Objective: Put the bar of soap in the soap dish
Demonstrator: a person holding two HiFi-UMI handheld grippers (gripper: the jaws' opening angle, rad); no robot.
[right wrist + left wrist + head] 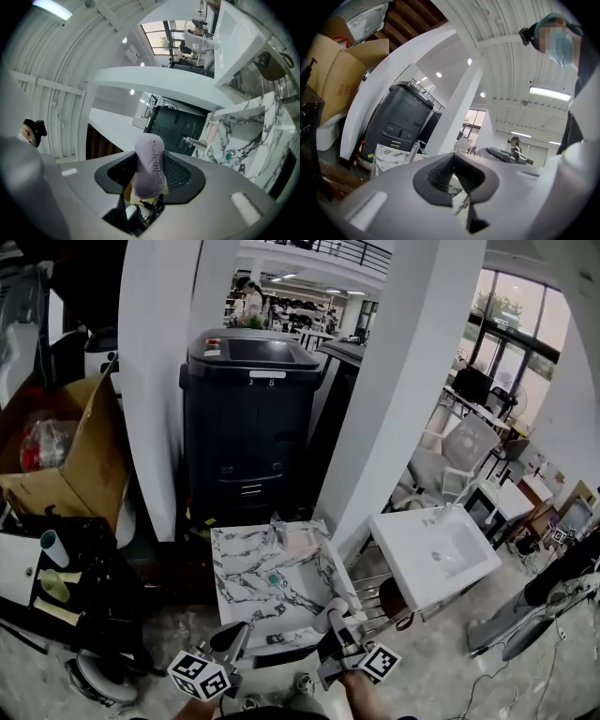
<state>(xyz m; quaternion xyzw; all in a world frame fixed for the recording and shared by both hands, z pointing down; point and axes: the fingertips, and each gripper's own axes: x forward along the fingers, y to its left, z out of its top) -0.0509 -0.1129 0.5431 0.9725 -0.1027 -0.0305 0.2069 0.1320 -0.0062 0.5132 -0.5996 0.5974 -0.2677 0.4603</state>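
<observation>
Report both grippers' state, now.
Left gripper: closed, holding nothing.
Right gripper: closed on the bar of soap.

The mottled grey floor (441, 667) carries a marble-patterned sink (281, 601), a white sink (436, 554) just beside it, and a tall black bin (246, 418) behind.
</observation>
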